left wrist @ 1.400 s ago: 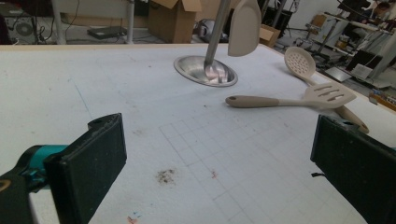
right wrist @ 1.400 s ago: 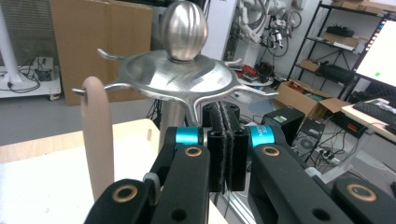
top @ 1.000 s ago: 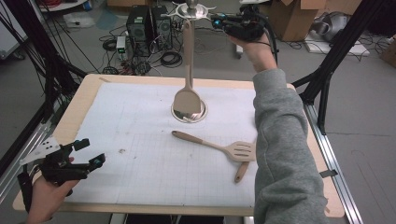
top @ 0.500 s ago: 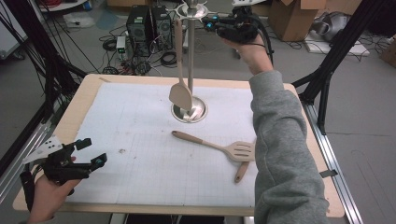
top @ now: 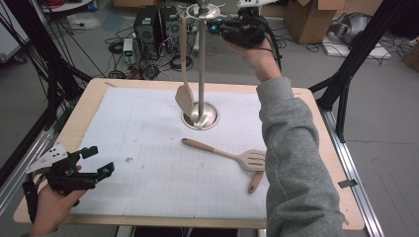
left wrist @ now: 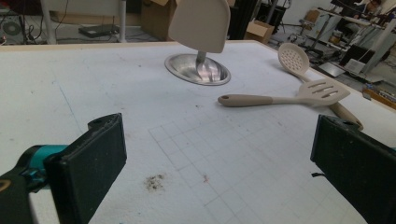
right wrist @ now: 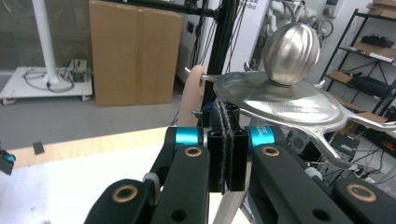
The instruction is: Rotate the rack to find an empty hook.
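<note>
Spatula [top: 185, 94] hangs from rack top [right wrist: 280, 100]; right gripper [top: 232, 27] jaws pressed together, empty, beside its hook. Left gripper [top: 94, 163] rests spread at table [top: 89, 106] edge, idle.

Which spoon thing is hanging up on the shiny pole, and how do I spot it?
Find the silver stand rising from its round base in the middle of the white table mat. The beige spatula dangles from the stand's top beside the pole, blade down. Unlike the slotted turner and the spoon with holes, it hangs instead of lying flat.
</note>
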Demonstrator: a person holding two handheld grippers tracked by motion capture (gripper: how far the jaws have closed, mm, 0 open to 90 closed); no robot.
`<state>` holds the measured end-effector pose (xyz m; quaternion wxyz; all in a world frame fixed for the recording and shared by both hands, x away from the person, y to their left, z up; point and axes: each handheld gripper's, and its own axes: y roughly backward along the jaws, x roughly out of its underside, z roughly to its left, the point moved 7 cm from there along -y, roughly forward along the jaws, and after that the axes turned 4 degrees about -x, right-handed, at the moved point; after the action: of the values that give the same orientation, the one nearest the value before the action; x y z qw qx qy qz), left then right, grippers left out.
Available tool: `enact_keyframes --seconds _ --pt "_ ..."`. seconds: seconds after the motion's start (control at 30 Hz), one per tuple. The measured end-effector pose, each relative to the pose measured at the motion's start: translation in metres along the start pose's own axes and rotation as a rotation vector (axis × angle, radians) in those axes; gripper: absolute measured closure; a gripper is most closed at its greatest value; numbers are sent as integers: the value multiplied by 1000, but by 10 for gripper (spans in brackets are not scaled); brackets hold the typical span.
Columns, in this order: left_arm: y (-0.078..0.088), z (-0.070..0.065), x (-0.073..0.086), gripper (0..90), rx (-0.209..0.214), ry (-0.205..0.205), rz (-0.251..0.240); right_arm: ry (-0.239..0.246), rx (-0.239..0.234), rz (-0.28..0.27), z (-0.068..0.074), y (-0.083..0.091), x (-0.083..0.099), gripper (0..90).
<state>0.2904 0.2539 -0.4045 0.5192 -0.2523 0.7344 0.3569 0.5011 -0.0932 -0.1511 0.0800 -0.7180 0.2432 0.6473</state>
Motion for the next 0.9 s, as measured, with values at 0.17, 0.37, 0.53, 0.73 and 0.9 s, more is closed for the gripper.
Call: enact_keyframes --seconds 0.17,0.37,0.53,0.73,0.9 --pt "-1 -1 0 39 2 0 0 -10 5 0 1 -2 0 899" --pt "-1 -1 0 39 4 -4 1 -16 15 2 8 -10 -2 899" --pt "-1 -1 -1 39 5 -2 0 -24 24 -6 10 -13 -4 899" --pt "-1 -1 -1 39 5 -4 -1 -20 31 -9 15 -20 -6 899" --pt "-1 -1 -1 39 4 -3 -2 -23 50 -6 17 -25 -7 899"
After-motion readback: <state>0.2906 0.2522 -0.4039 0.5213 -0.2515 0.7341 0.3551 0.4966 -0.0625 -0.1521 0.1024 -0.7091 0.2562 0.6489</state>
